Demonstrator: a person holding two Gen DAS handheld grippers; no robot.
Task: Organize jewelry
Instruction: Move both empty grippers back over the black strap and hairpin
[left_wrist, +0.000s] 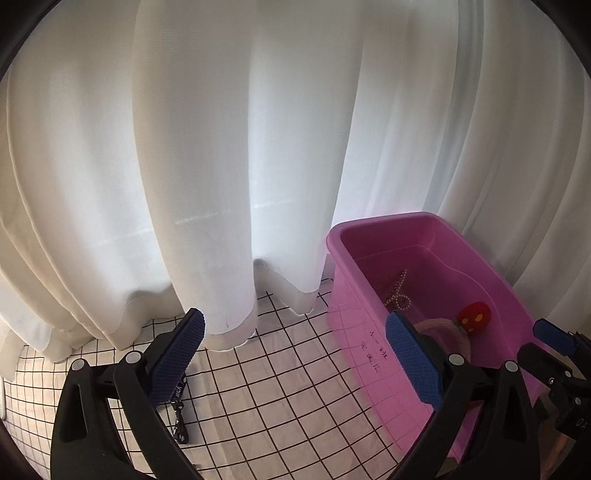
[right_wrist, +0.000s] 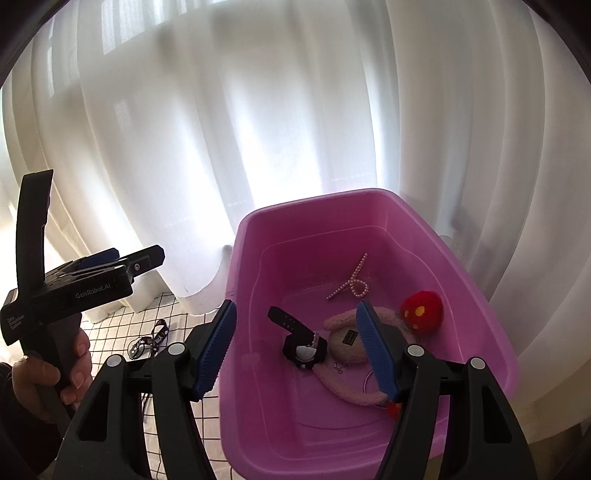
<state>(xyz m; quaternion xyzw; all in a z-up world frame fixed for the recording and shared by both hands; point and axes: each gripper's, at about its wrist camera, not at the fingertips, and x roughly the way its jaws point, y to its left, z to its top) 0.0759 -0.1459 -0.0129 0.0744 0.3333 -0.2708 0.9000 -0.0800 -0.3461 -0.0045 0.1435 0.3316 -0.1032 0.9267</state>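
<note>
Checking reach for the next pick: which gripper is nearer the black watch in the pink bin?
Right. The right gripper hangs over the pink bin, framing the black watch. The left gripper is outside the bin, over the grid cloth.

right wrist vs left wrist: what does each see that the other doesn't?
Only the right wrist view: the black wristwatch in the pink plastic tub, the person's hand holding the left tool, and a metal keyring.

Only the left wrist view: handwriting on the tub's outer wall.

Both: the tub, pearl bead strand, red plush ball, fuzzy pink headband, dark lanyard on the grid-pattern cloth, white curtain. The right tool is open over the tub.
</note>
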